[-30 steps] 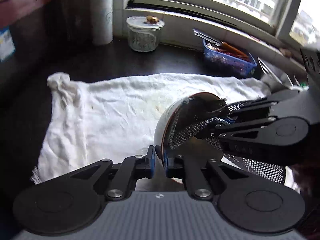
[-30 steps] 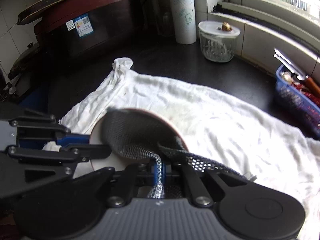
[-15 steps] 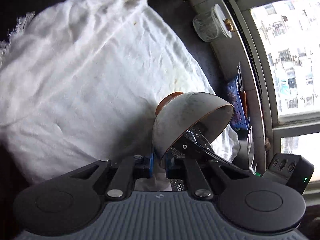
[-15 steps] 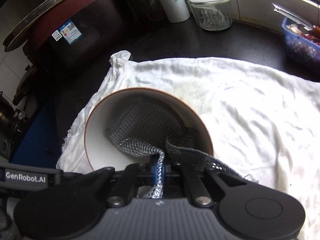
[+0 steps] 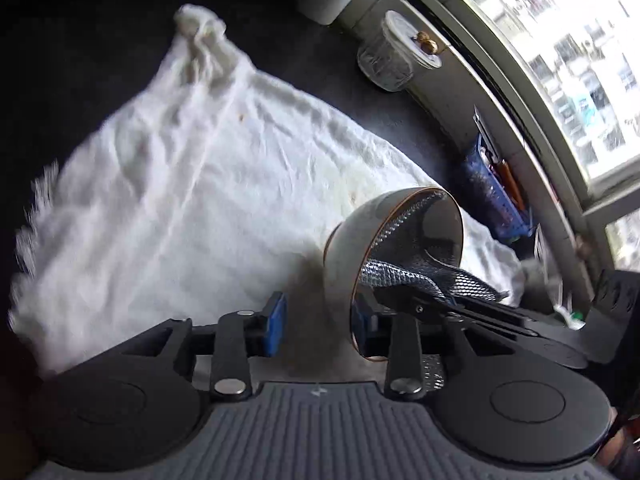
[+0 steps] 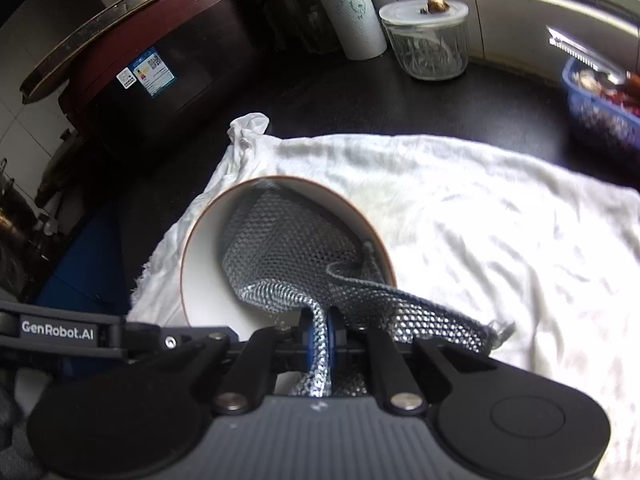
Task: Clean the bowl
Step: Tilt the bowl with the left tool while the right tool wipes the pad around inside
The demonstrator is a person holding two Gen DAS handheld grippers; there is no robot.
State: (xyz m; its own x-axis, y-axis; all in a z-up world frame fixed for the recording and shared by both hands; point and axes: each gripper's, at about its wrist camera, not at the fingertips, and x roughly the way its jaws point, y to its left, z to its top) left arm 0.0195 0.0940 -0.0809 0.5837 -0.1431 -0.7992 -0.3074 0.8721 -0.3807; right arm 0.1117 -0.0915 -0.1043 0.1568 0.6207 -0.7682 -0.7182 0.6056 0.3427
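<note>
- So the bowl (image 6: 208,264) is tipped on its side over the white cloth (image 6: 460,220), its mouth turned toward our right gripper (image 6: 320,334).
- Inside it we've got the metal mesh scrubber (image 6: 280,248) bunched against the wall, with a strip trailing out over the rim.
- Our right gripper's fingers are pinched narrow on that strip, no gap showing.
- Our left gripper (image 5: 320,322) is opening; the bowl's (image 5: 360,232) rim sits between its blue pads (image 5: 276,322), and the left pad stands clear of it.
- Cloth is spread on the dark counter (image 6: 400,96).
- Further back: a lidded glass jar (image 6: 428,40), a paper towel roll (image 6: 352,8), and a blue basket (image 6: 600,112) by the window sill.
</note>
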